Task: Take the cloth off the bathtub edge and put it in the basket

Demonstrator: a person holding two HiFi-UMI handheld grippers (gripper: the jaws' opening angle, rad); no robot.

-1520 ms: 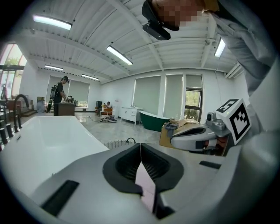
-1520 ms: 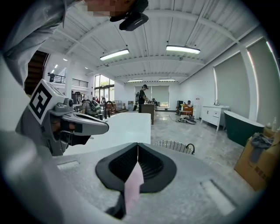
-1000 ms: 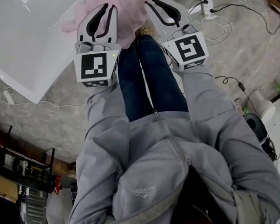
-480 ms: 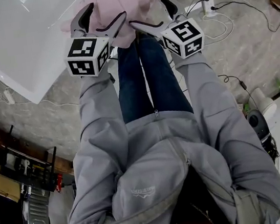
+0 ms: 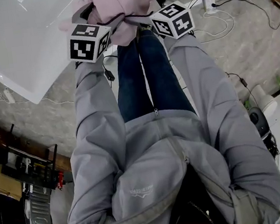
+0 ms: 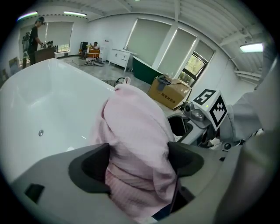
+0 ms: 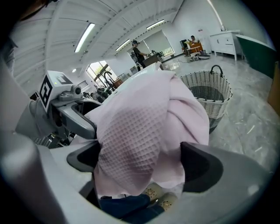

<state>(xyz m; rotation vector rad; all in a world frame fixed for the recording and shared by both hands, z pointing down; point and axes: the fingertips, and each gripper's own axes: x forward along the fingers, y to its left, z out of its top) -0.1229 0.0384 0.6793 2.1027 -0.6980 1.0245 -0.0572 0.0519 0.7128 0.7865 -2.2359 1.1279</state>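
Since I mean to lift two-handed, my left tongs and right tongs, just opened wide, straddle the pink waffle-weave cloth draped over the white bathtub's edge at twelve o'clock, gripping nothing.

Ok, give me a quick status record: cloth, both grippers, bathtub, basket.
cloth: pink, draped over the bathtub edge, not yet lifted
left gripper: jaws have just been opening; open, cloth between them
right gripper: jaws have just been opening; open, cloth between them
basket: wicker, on the floor beyond the cloth, nothing seen inside
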